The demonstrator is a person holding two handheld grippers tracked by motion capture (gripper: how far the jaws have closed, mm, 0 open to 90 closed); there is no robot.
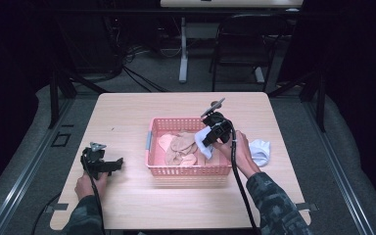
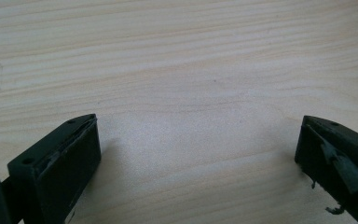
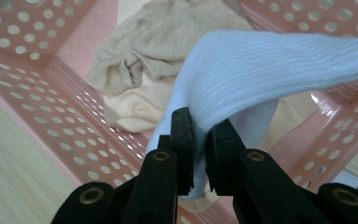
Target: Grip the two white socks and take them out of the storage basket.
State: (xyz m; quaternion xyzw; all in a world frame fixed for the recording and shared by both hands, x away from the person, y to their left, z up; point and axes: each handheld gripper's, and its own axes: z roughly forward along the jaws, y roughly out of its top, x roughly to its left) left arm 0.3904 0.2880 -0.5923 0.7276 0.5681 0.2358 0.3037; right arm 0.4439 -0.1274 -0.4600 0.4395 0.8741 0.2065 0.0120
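We count one pink basket (image 1: 152,142) on the surface (image 1: 127,112). We see two white socks: one (image 1: 203,138) pinched in the right tool (image 1: 209,142) over the basket, one (image 1: 260,151) lying right of it. Beige socks (image 1: 181,147) sit heaped inside; we cannot tell their number. There are two tools, the left tool (image 1: 119,162) included.

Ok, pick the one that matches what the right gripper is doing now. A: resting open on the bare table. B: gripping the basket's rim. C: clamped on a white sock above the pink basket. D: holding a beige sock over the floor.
C: in the right gripper view the right gripper has its jaws pinched on the white sock, with the pink basket and beige socks beneath it.
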